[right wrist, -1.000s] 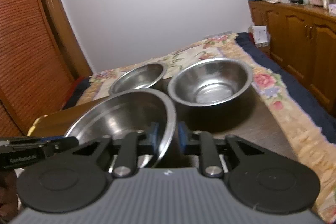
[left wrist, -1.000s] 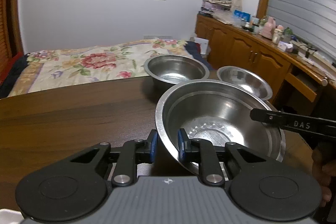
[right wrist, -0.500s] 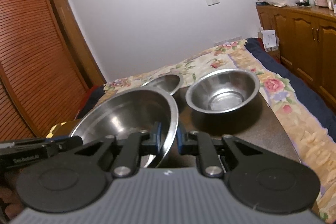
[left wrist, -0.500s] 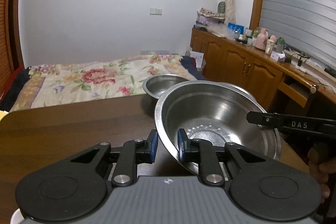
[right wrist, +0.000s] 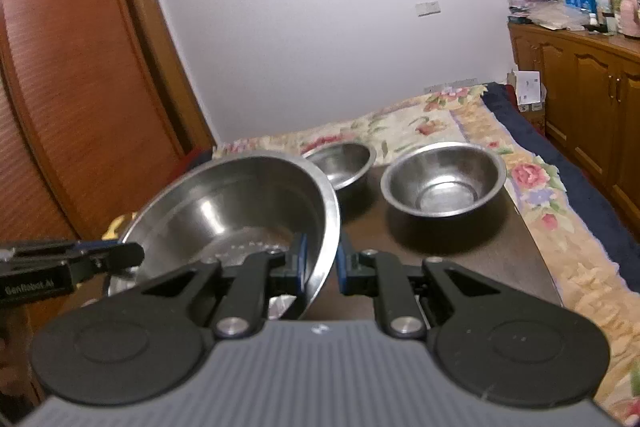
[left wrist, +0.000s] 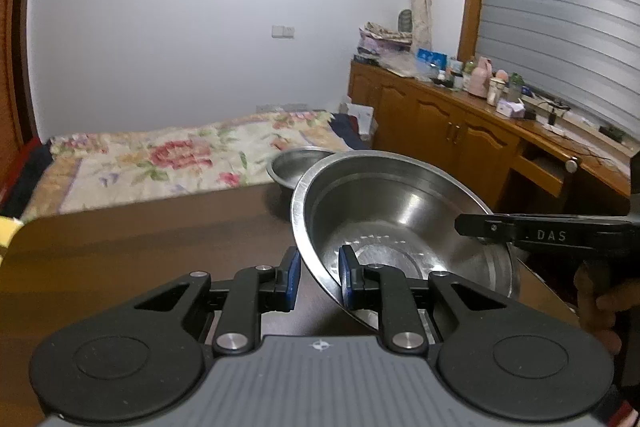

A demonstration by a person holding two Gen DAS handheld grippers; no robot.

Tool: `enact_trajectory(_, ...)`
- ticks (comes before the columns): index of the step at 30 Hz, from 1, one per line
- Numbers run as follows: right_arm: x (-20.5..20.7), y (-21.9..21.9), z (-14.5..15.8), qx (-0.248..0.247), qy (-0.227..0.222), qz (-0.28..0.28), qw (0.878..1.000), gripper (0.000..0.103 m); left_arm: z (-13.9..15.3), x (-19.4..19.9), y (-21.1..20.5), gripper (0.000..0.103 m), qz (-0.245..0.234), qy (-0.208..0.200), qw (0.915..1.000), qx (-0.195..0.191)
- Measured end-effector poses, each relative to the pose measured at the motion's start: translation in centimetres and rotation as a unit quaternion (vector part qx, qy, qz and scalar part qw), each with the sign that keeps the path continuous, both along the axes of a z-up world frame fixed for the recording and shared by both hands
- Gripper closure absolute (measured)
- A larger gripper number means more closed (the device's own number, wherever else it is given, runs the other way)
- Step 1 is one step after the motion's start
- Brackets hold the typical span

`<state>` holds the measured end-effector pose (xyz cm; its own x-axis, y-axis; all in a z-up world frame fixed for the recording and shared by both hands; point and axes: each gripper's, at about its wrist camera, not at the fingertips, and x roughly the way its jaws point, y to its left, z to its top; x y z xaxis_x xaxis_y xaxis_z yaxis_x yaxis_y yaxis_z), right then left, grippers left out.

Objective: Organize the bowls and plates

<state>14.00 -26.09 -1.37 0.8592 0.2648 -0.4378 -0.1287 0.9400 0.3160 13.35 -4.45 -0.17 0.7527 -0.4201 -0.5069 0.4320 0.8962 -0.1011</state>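
Both the left hand-held gripper (left wrist: 318, 277) and the right hand-held gripper (right wrist: 322, 267) pinch opposite rims of the large steel bowl (left wrist: 400, 223) to carry it level, two smaller steel bowls (right wrist: 442, 179) waiting at 12 o'clock on the desk (right wrist: 480, 259).

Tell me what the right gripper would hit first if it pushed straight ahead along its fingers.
The right gripper already straddles the large steel bowl's rim, so the bowl moves with it. Ahead lies bare table, then probably the gap between the two smaller bowls; depth is unclear.
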Motion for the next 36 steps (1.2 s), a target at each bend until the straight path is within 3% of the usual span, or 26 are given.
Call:
enact_trajectory(18, -3.3, 0.1, -1.1, -0.029, 0.029, 0.023, 0.999, 0.086, -2.3, -3.8, 0.2, 0.081, -0.027, 0.019, 0.9993, 0.014)
enact_trajectory(36, -3.9, 1.3, -3.0, -0.034, 0.055, 0.039, 0.997, 0.085, -4.4, -4.2, 1.2, 0.081, -0.019, 0.049, 0.9985, 0.015)
